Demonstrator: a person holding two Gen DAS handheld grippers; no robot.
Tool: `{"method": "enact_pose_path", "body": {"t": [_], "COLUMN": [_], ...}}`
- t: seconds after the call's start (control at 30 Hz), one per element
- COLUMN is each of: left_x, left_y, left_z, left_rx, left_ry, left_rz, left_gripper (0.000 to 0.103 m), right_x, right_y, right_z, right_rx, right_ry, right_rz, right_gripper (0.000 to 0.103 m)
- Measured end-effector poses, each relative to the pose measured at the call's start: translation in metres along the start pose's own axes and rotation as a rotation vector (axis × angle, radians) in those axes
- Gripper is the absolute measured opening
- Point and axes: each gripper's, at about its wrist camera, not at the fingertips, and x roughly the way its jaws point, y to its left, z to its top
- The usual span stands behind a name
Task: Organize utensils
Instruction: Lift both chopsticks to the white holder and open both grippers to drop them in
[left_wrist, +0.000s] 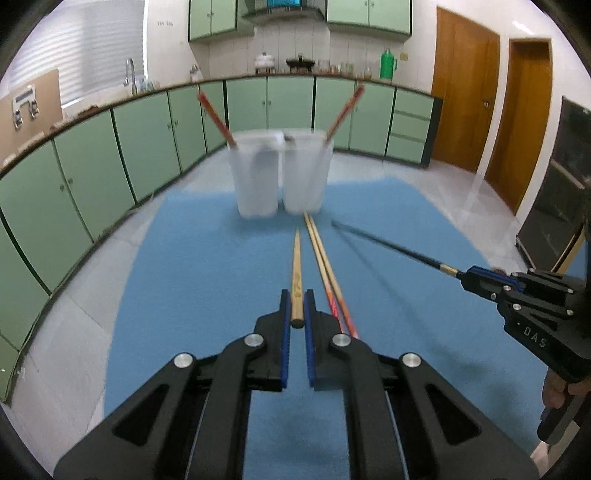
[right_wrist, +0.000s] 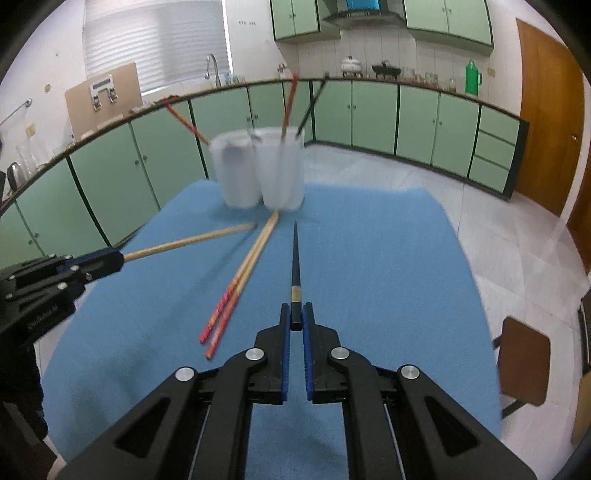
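Observation:
My left gripper (left_wrist: 296, 295) is shut on a plain wooden chopstick (left_wrist: 296, 275) that points at two frosted plastic cups (left_wrist: 280, 173) at the far end of the blue mat (left_wrist: 207, 280). My right gripper (right_wrist: 295, 308) is shut on a black chopstick (right_wrist: 295, 258), also aimed at the cups (right_wrist: 262, 170). A pair of wooden chopsticks with red ends (right_wrist: 240, 280) lies on the mat between the grippers; it also shows in the left wrist view (left_wrist: 325, 266). The left cup holds a red-topped chopstick (left_wrist: 216, 118). The right cup holds another (left_wrist: 343, 112) and a black one (right_wrist: 312, 105).
The mat covers a table in a kitchen with green cabinets (left_wrist: 122, 147) along the walls. A brown stool (right_wrist: 524, 369) stands right of the table. Wooden doors (left_wrist: 491, 107) are at the far right.

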Motion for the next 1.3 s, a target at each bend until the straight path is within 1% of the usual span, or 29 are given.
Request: {"method": "enact_pose_path", "body": {"t": [0.17,0.3,0.5,0.63,0.73,0.93,1.07,1.17,1.23,1.3], "left_x": [-0.027,-0.039,-0.043,-0.042,-0.044,-0.053,-0.066,-0.080,-0.087,-0.091], "left_y": [0.003,0.005,0.003,0.000,0.000,0.002,0.005,0.007,0.009,0.011], "left_z": [0.033,0.052,0.075,0.083,0.087,0.099,0.119,0.139,0.154,0.170], "left_rx": [0.002,0.007,0.016,0.033,0.037,0.056,0.060,0.067,0.075,0.075], "left_ry": [-0.088,-0.129,-0.152,-0.161,-0.169,-0.207,-0.265,-0.327,-0.373,-0.416], "left_rz": [-0.013,-0.023,-0.054,-0.060,-0.076,-0.087,-0.090,-0.084,-0.063,-0.042], "left_gripper": [0.006,0.006,0.006,0.006,0.006,0.006,0.006,0.006,0.006,0.006], "right_x": [-0.018,-0.032,-0.041,-0.042,-0.043,-0.050,-0.059,-0.071,-0.078,-0.083], "right_y": [0.001,0.003,0.005,0.010,0.015,0.019,0.018,0.016,0.016,0.018], "right_z": [0.027,0.055,0.088,0.109,0.120,0.143,0.166,0.189,0.205,0.224], "right_rx": [-0.008,-0.029,-0.051,-0.087,-0.115,-0.134,-0.116,-0.100,-0.096,-0.105], "right_ry": [-0.047,-0.079,-0.095,-0.099,-0.107,-0.130,-0.166,-0.219,-0.256,-0.305], "right_rz": [0.018,0.032,0.076,0.080,0.081,0.117,0.156,0.190,0.193,0.173], "right_gripper": [0.006,0.006,0.006,0.006,0.006,0.006,0.006,0.006,0.006,0.006]}}
